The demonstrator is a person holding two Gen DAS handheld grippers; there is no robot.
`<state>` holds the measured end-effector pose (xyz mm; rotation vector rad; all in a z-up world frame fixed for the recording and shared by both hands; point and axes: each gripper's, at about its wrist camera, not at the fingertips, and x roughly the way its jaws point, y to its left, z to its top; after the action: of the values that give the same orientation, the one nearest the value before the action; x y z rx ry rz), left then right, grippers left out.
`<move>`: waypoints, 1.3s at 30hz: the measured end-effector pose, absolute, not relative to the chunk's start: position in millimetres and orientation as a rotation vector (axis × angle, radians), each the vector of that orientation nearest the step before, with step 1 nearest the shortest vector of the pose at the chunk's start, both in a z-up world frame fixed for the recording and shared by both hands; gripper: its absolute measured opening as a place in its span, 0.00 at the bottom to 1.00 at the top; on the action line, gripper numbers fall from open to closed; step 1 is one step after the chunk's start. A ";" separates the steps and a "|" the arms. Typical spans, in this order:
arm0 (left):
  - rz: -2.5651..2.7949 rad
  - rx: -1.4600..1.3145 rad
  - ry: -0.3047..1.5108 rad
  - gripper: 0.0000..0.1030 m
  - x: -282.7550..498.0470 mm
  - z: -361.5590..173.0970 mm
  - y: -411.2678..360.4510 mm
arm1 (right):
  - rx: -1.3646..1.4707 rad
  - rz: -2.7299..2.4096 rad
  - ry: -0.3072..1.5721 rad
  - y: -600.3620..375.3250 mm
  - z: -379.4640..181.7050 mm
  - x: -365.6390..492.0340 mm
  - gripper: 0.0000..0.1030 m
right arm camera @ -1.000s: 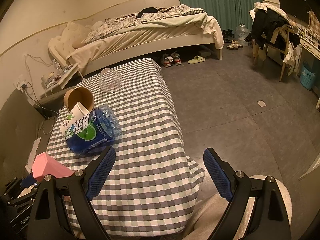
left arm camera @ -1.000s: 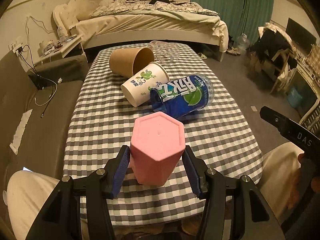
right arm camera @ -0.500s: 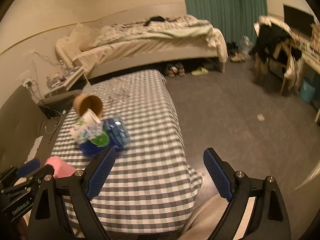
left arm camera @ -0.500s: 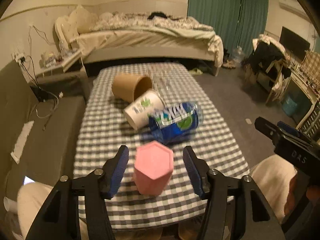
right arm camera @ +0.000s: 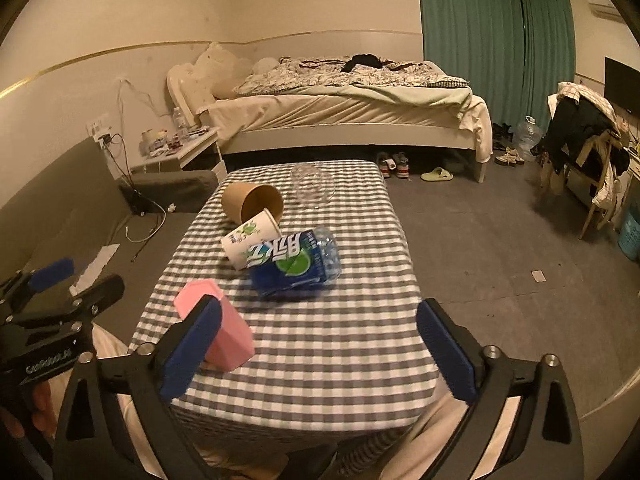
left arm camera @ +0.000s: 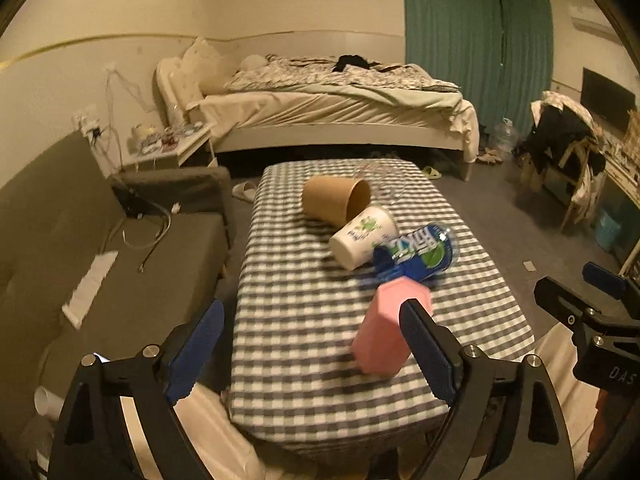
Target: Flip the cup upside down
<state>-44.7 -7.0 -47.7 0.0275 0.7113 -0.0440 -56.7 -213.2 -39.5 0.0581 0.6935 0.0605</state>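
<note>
From my seat, the left wrist view is smeared with motion blur, so the print on the cups and the checks of the cloth read poorly there. In that view my left gripper's [left arm camera: 312,348] right finger pad [left arm camera: 426,352] covers part of the pink cup [left arm camera: 380,332]; in the right wrist view the right gripper's [right arm camera: 318,350] left pad [right arm camera: 192,350] hides the cup's [right arm camera: 224,332] lower near side. The clear glass cup [right arm camera: 313,190] near the far edge of the table [right arm camera: 348,344] is hard to make out against the cloth.

The pink cup stands with its closed hexagonal base upward, near the front edge of the table, toward its left corner as the right camera sees it. It looks tilted in both views, though the fisheye may account for that. It sits apart from both grippers, not between either pair of fingers.

Both grippers are spread wide and hold nothing.

Behind the pink cup lie a blue bottle [right arm camera: 296,262], a white paper cup [right arm camera: 250,238] and a brown paper cup [right arm camera: 252,204], all on their sides and touching in a chain.
</note>
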 end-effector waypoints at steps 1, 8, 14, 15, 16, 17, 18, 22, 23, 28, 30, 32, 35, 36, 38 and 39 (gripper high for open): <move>-0.035 0.013 0.723 0.90 -45.0 -51.1 -3.6 | 0.057 0.060 0.697 -211.9 -40.6 -56.5 1.00; -0.014 -0.015 0.729 0.90 -52.2 -53.6 2.9 | 0.023 0.049 0.701 -203.9 -41.9 -57.4 1.00; -0.021 -0.009 0.725 0.90 -52.5 -53.8 0.5 | 0.007 0.047 0.712 -200.5 -44.8 -55.5 1.00; -0.023 -0.008 0.728 0.90 -52.0 -54.3 0.0 | 0.005 0.046 0.714 -200.5 -45.6 -55.5 1.00; -0.025 -0.007 0.731 0.90 -51.6 -55.1 -0.6 | 0.005 0.045 0.714 -200.8 -45.7 -55.6 1.00; -0.026 -0.006 0.733 0.90 -51.5 -55.9 -1.3 | 0.006 0.044 0.715 -201.9 -46.0 -55.4 1.00; -0.027 -0.004 0.734 0.90 -51.2 -55.8 -2.1 | 0.007 0.044 0.716 -202.4 -46.3 -55.2 1.00; -0.025 -0.002 0.735 0.90 -51.2 -55.9 -3.4 | 0.010 0.043 0.719 -203.3 -47.1 -55.2 1.00; -0.025 -0.003 0.735 0.90 -51.1 -56.0 -3.2 | 0.011 0.042 0.719 -203.9 -47.4 -55.3 1.00; -0.019 -0.005 0.739 0.90 -50.4 -57.3 -3.2 | 0.011 0.043 0.718 -204.0 -47.2 -55.6 1.00; -0.018 -0.004 0.741 0.90 -50.5 -57.5 -2.8 | 0.010 0.044 0.719 -203.1 -47.4 -54.8 1.00; -0.019 -0.003 0.741 0.90 -50.4 -57.5 -2.7 | 0.009 0.044 0.720 -202.9 -47.8 -54.6 1.00; -0.020 -0.003 0.740 0.90 -50.0 -57.7 -3.2 | 0.009 0.044 0.720 -202.3 -48.0 -54.5 1.00; -0.019 -0.003 0.740 0.90 -50.5 -57.6 -2.9 | 0.009 0.045 0.720 -202.3 -48.0 -54.4 1.00; -0.019 -0.003 0.741 0.90 -50.4 -57.6 -3.1 | 0.009 0.044 0.721 -202.2 -48.1 -54.4 1.00; -0.018 -0.003 0.741 0.90 -50.5 -57.5 -3.1 | 0.009 0.045 0.722 -202.3 -48.1 -54.5 1.00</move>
<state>-50.5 -3.1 -57.5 -0.0030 0.7409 -0.0179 -54.5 -202.3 -48.1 0.0088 0.7215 0.0445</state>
